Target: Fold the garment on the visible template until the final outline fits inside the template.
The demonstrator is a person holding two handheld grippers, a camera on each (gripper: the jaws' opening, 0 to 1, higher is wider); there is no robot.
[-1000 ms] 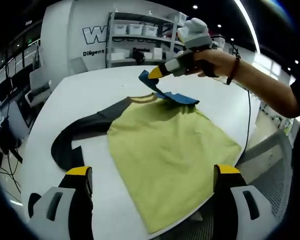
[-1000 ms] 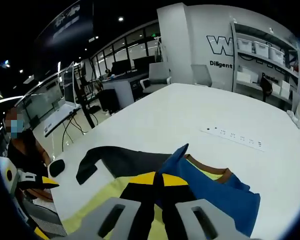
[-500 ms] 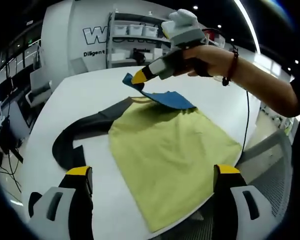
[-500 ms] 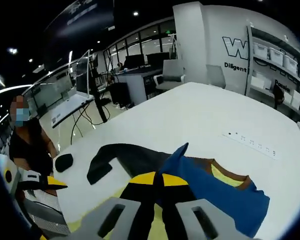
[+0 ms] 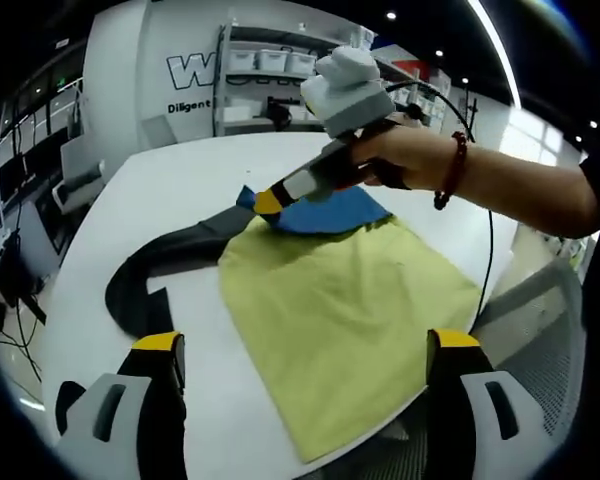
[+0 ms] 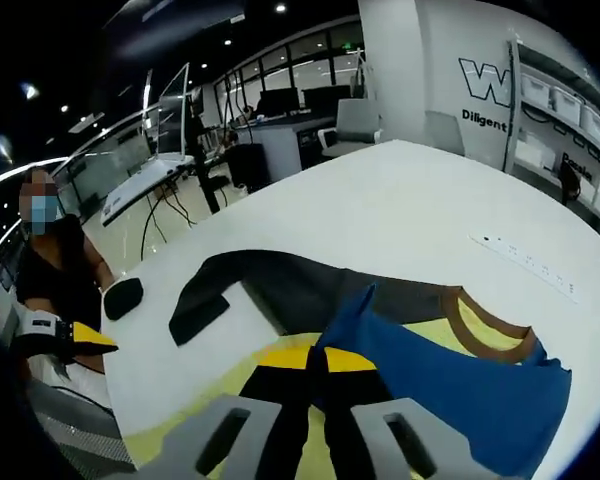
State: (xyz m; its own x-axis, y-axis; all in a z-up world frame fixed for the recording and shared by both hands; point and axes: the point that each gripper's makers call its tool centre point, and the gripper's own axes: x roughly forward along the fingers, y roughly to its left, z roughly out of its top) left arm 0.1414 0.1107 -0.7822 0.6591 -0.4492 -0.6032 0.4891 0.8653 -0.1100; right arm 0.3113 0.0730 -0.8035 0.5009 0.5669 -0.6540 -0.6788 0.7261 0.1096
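Right gripper folding blue sleeve over the shirt body.
Right gripper (image 5: 271,203) fingers clamp the blue sleeve (image 6: 450,385), held over the yellow-green garment (image 5: 340,315) lying flat on the white counter (image 5: 180,180); dark sleeve (image 5: 155,262) is spread out to the side. Left gripper (image 5: 305,345) fingers are wide apart, gripping nothing, hovering near the hem. Risk: thin fabric slips from the pinch, or dragging bunches the body; hem sits near the counter edge and may slide off.

Bright ceiling lights (image 5: 495,45) overhead, soft shadows, sharp centre, strong fisheye bending near the edges
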